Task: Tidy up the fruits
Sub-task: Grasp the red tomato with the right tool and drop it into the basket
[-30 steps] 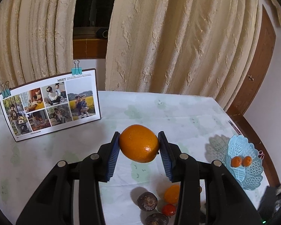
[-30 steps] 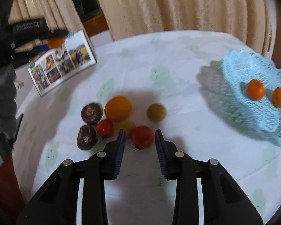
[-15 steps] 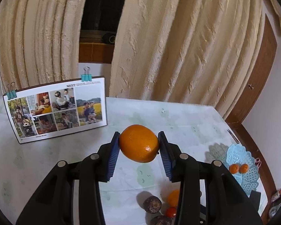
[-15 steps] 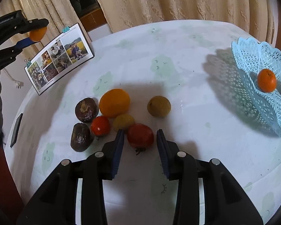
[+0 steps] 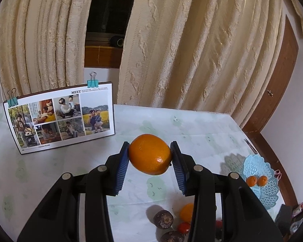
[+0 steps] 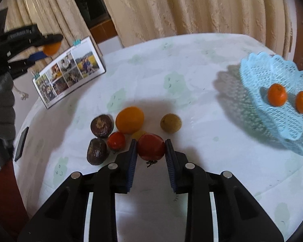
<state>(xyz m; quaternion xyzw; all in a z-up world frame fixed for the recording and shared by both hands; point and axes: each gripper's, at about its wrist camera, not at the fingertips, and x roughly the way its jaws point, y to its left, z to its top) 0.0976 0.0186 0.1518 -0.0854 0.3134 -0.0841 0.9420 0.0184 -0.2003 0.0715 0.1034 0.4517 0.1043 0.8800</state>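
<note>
The orange (image 5: 150, 154) is pinched between the blue pads of the left gripper (image 5: 150, 157) and hangs in the air above the desk (image 5: 192, 125). Over the last second this gripper has risen: the photo board (image 5: 60, 117) beyond it to the left now shows in full, and the blue basket (image 5: 260, 183) far to its right appears smaller. The carry is therefore under way and the orange is judged ready to travel to the basket, where two small oranges (image 6: 277, 94) already lie. The right gripper (image 6: 150, 151) has meanwhile advanced onto the red tomato (image 6: 150, 148); its pads now sit against both sides of the fruit, which rests on the desk, so the grasp appears closed or nearly so. Just ahead and left of this gripper lie a large orange (image 6: 129, 119), a smaller tomato (image 6: 116, 140) and two dark fruits (image 6: 102, 126); a brown fruit (image 6: 170, 123) lies ahead to its right. These remain unsorted.
</note>
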